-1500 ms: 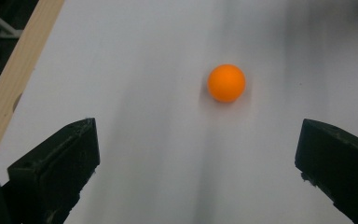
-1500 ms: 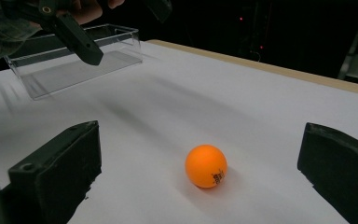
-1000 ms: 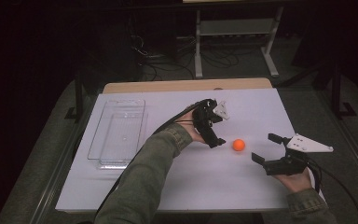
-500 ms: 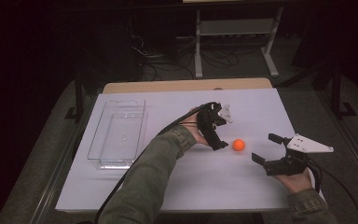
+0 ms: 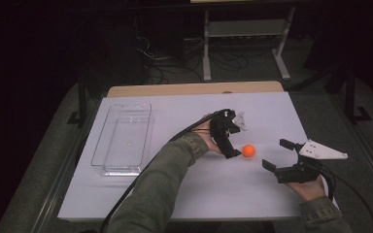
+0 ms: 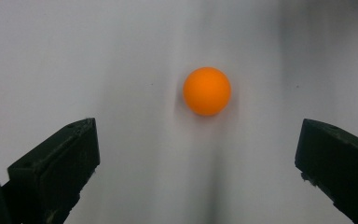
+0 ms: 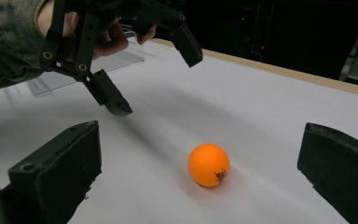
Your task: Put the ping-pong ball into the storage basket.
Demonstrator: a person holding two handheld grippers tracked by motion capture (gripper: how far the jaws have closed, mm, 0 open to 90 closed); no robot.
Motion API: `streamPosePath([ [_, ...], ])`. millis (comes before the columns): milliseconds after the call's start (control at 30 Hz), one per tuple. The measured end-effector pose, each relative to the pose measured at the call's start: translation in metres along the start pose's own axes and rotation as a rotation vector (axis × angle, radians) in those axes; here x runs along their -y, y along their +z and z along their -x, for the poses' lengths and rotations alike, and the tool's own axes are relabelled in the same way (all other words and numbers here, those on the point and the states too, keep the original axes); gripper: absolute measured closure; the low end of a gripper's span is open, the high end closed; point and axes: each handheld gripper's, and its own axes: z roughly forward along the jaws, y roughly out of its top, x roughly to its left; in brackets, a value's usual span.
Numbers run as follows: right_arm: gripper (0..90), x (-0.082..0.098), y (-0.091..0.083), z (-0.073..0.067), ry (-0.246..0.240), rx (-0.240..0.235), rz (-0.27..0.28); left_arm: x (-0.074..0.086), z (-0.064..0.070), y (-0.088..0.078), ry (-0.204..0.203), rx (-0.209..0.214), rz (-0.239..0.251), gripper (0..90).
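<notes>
The orange ball (image 5: 248,151) lay on the white worktop (image 5: 184,194), right of its middle and nearer the right edge than the left, free of any grip; the left gripper (image 5: 229,141) hung just beside it on its left, tilted down towards it, jaws spread wide, neither one touching the ball; in the left gripper view the ball (image 6: 207,91) sat ahead of the gap between the two black jaws; the right gripper (image 5: 278,155) waited near the right edge, jaws likewise spread, pointing at the ball from a little way off; a clear tray (image 5: 108,167) stood along the worktop's left side, well apart from both.
</notes>
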Motion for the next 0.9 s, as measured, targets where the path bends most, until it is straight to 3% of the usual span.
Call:
streamPosePath([
  [900, 0.0, 0.0, -0.002, -0.001, -0.001, -0.003, 0.003, -0.005, 0.004, 0.034, -0.001, 0.052, 0.01, 0.0],
])
